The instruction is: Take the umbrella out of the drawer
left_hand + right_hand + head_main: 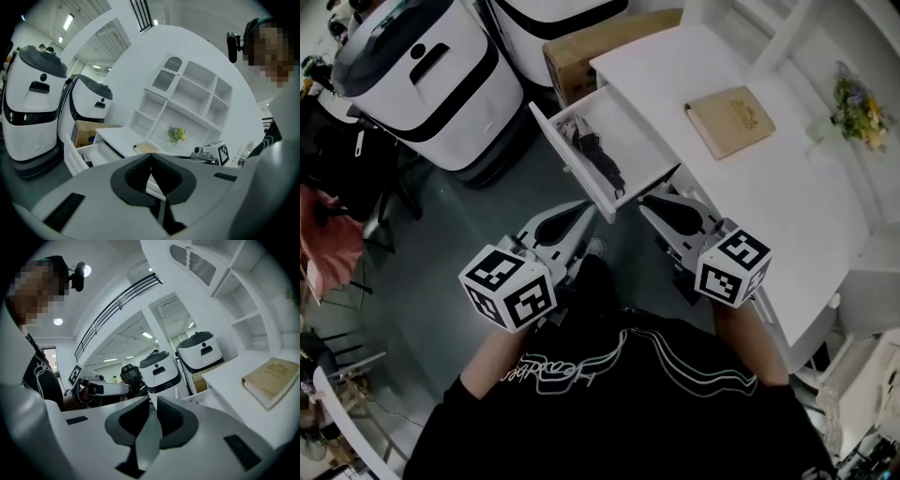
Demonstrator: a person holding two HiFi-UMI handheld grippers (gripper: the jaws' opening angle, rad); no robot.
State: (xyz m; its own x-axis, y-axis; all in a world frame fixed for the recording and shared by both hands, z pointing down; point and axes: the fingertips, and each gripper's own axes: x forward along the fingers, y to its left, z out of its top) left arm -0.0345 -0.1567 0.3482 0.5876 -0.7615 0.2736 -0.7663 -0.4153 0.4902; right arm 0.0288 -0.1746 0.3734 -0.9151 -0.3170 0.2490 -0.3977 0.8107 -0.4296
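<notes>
The white drawer (pixel 569 157) stands pulled out of the desk (pixel 769 197). A dark folded umbrella (pixel 602 161) lies inside it, along its length. My left gripper (pixel 584 214) hovers just short of the drawer's front panel, its jaws shut and empty. My right gripper (pixel 651 201) sits beside it under the desk's near edge, also shut with nothing held. In the left gripper view the pads (pixel 140 171) meet at the tip, and the open drawer (pixel 85 154) shows beyond to the left. In the right gripper view the pads (pixel 176 418) stand almost together.
A tan book (pixel 729 120) lies on the desk, with a small bunch of flowers (pixel 860 105) at its far end. Two large white machines (pixel 422 75) and a cardboard box (pixel 581 56) stand beyond the drawer. White shelving (pixel 187 98) rises behind the desk.
</notes>
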